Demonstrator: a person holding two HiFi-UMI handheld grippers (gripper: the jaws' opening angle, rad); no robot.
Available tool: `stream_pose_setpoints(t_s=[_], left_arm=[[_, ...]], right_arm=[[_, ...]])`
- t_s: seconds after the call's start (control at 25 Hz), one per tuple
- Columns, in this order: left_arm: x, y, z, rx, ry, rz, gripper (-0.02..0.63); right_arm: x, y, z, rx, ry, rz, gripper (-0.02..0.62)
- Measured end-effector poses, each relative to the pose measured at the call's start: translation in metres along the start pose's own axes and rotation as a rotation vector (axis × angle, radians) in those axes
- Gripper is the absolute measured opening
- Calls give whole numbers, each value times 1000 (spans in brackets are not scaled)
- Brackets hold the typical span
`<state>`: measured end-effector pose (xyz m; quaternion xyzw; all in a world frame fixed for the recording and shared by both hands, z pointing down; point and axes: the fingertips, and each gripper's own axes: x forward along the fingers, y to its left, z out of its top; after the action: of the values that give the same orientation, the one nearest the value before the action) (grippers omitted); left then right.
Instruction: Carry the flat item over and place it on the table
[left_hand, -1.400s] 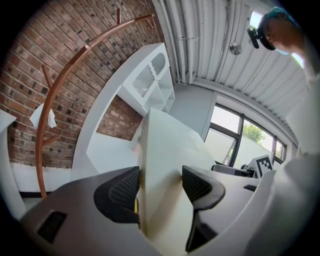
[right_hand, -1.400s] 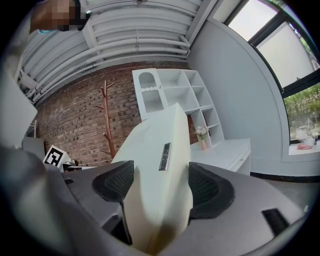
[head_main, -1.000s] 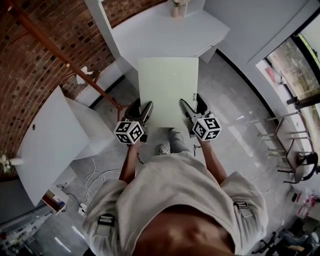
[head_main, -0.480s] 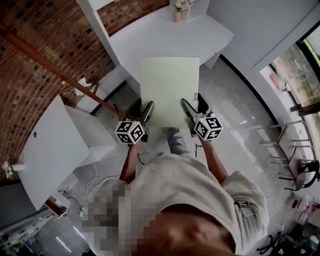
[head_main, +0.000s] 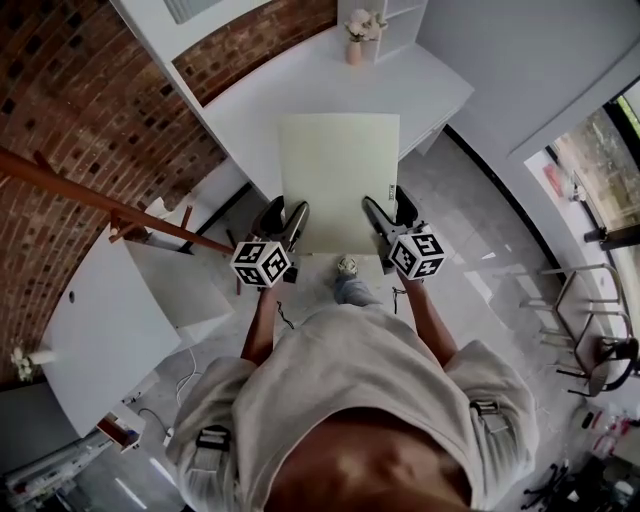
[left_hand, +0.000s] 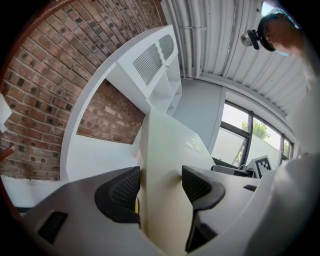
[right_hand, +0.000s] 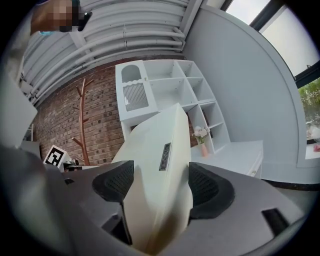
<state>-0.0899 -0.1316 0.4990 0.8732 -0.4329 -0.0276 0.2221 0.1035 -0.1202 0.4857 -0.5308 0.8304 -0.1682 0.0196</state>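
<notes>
A flat cream-white board (head_main: 338, 180) hangs level in front of me, its far half over the near edge of a white table (head_main: 300, 85). My left gripper (head_main: 283, 218) is shut on the board's near left corner, and my right gripper (head_main: 386, 214) is shut on its near right corner. In the left gripper view the board (left_hand: 162, 172) runs edge-on between both black pads. The right gripper view shows the board (right_hand: 157, 175) clamped the same way, with a small label on its edge.
A vase with flowers (head_main: 353, 27) stands at the table's far edge beside white cubby shelves (head_main: 395, 18). A brick wall (head_main: 90, 110) and a copper coat rack (head_main: 110, 205) are at the left, another white table (head_main: 95, 330) lower left, chairs (head_main: 590, 320) at the right.
I have walked forward with the board in both grippers. The white table has come nearer and the board's far edge now reaches over it.
</notes>
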Motion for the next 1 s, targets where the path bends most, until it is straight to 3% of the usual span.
stream_pose_setpoints(t_s=[0.64,1.0], left_arm=[[153,36,52,5,-3,35,261],[188,55,58,7,23,87,261]], right_arm=[[118,-109,61,9,10,36,357],[159,-136,63,35,41,79,357]])
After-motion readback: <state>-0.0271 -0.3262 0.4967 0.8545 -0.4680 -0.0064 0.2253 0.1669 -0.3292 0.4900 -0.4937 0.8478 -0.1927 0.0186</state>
